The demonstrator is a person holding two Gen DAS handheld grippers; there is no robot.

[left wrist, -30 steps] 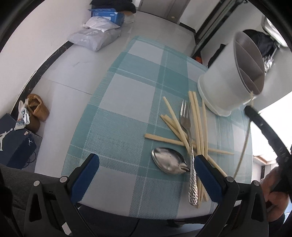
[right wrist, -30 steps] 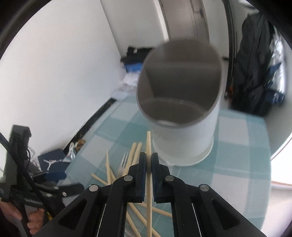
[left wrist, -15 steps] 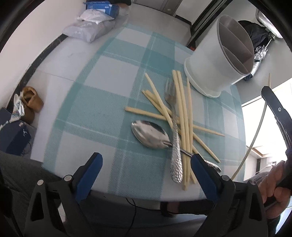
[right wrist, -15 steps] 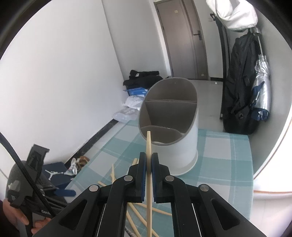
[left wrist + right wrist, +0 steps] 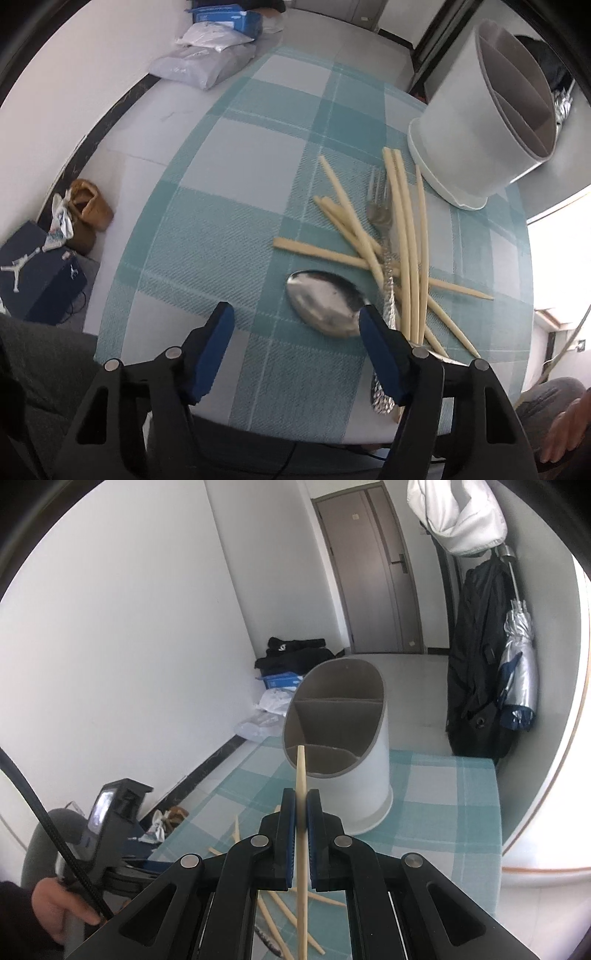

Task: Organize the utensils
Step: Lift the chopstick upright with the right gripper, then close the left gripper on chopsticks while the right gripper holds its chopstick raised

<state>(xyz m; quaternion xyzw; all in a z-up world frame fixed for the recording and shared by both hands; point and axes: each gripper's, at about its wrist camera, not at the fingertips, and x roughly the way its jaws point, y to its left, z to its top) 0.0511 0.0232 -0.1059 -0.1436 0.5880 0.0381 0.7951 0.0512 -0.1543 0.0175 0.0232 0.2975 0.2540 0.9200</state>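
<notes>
A white utensil holder (image 5: 487,122) with grey compartments stands at the far right of the checked teal tablecloth (image 5: 236,173); it also shows in the right wrist view (image 5: 340,746). Several pale chopsticks (image 5: 402,243), a fork (image 5: 380,218) and a spoon (image 5: 325,306) lie crossed in a pile in front of it. My left gripper (image 5: 297,321) is open, low over the cloth, with the spoon's bowl by its right finger. My right gripper (image 5: 301,805) is shut on one chopstick (image 5: 301,771), held upright in the air, its tip in front of the holder's near compartment.
The table's near edge runs just below my left gripper. On the floor to the left lie shoes (image 5: 85,214), a dark box (image 5: 33,273) and plastic bags (image 5: 207,62). A black bag and umbrella (image 5: 513,664) hang by the door at the right.
My left gripper has come closer and lower toward the spoon. My right gripper has pulled back and up from the holder with the chopstick still in it.
</notes>
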